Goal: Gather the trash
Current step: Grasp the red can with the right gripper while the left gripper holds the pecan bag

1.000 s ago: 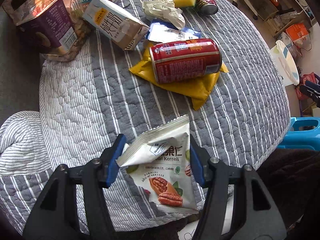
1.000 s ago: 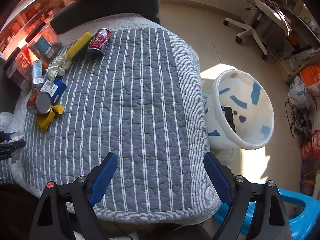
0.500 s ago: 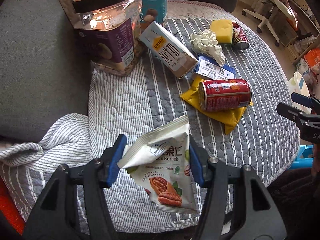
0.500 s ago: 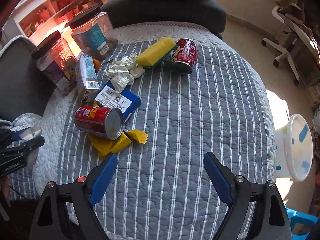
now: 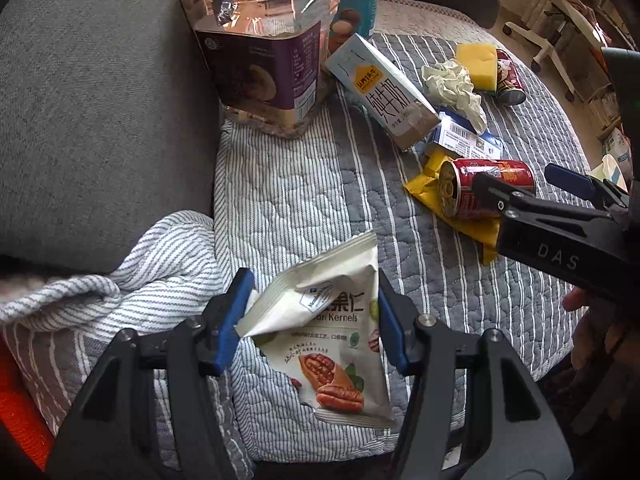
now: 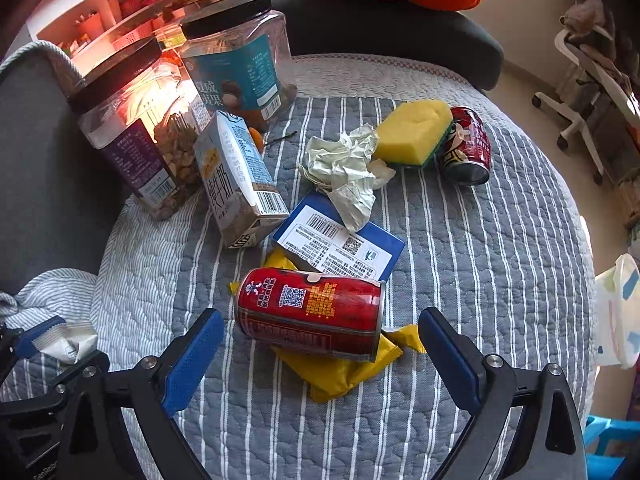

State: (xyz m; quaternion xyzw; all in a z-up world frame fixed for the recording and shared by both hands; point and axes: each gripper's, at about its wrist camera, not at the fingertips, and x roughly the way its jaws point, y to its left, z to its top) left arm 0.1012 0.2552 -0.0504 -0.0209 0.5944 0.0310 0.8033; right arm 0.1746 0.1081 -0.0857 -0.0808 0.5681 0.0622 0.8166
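My left gripper (image 5: 312, 316) is shut on a white pecan snack bag (image 5: 328, 328) and holds it over the near left edge of the striped quilt. My right gripper (image 6: 320, 348) is open, its jaws either side of a red can (image 6: 310, 314) lying on a yellow wrapper (image 6: 340, 372); it shows in the left wrist view (image 5: 532, 188) by the same can (image 5: 460, 190). Further back lie a blue card box (image 6: 340, 240), crumpled paper (image 6: 344, 168), a milk carton (image 6: 236, 184), a yellow sponge (image 6: 412, 132) and a second red can (image 6: 466, 148).
Two clear snack jars (image 6: 136, 128) (image 6: 240, 64) stand at the back left by a grey cushion (image 5: 92, 120). A white bin with blue patches (image 6: 618, 312) stands off the right edge. An office chair (image 6: 588, 92) stands on the floor beyond.
My right gripper has swung left from the bin and closed in on the red can. My left gripper has drawn back with the snack bag still in it.
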